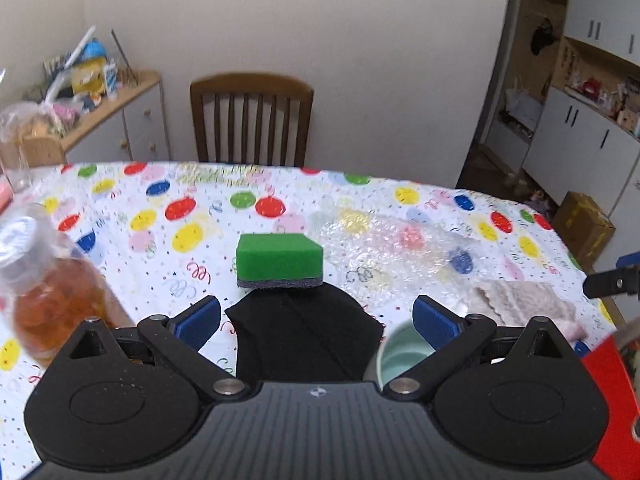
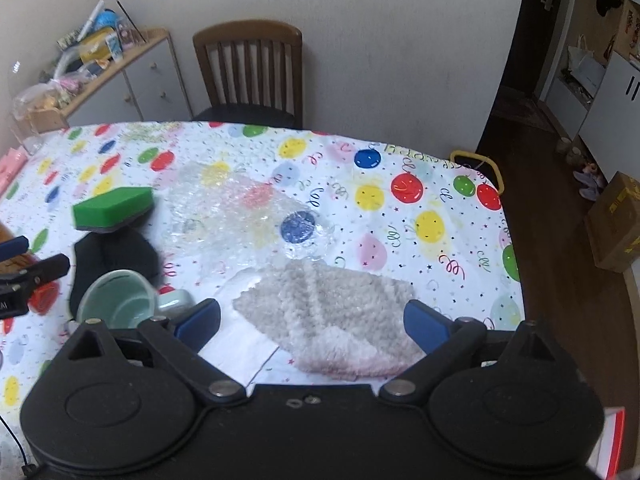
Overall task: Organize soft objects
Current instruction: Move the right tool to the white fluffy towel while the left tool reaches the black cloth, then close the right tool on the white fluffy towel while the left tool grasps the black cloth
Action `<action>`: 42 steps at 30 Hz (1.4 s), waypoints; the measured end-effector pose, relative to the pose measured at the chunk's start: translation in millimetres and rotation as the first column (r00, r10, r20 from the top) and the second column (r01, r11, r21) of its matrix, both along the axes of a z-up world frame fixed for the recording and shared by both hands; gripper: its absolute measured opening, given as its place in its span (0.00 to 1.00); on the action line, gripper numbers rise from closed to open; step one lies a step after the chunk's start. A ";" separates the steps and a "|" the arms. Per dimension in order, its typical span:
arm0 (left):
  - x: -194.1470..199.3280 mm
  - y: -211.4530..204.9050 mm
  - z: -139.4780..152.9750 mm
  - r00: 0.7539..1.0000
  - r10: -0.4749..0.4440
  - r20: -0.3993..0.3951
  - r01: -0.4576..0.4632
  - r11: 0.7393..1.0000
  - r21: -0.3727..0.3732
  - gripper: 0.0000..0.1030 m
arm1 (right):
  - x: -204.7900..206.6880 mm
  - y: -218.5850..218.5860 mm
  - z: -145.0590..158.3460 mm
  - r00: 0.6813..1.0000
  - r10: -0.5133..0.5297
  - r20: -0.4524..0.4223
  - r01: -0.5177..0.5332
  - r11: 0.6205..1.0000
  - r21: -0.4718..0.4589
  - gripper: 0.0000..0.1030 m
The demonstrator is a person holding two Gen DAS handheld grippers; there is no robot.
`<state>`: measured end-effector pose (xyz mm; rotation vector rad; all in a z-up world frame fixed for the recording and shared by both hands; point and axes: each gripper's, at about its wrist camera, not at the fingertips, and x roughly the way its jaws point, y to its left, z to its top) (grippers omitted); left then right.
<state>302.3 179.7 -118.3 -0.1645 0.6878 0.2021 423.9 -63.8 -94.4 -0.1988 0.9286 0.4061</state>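
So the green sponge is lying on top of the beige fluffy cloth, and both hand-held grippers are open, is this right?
Not quite. The green sponge rests on the black cloth, not on the beige fluffy cloth, which lies apart to the right, as the right wrist view shows. The left hand-held gripper and the right hand-held gripper are indeed open.

Left gripper (image 1: 316,322) – right gripper (image 2: 312,320) – both spread wide.

Soft, even indoor light, faint shadows; fisheye bending at the edges, and the near bottle (image 1: 52,280) is blurred.
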 end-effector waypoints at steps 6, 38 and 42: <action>30.3 11.7 -19.4 0.997 0.038 -0.066 -0.041 0.998 -0.050 1.00 | 25.5 6.1 -18.7 0.999 -0.001 -0.039 0.000 0.999 -0.038 0.95; 54.4 52.9 -78.2 0.958 0.147 -0.248 -0.212 0.942 -0.261 0.36 | 63.5 37.6 -89.5 0.972 0.048 -0.230 -0.104 0.965 -0.240 0.10; 49.5 52.1 -71.8 0.959 0.158 -0.235 -0.217 0.943 -0.253 0.24 | 60.2 32.5 -83.4 0.981 0.031 -0.191 -0.074 0.971 -0.225 0.04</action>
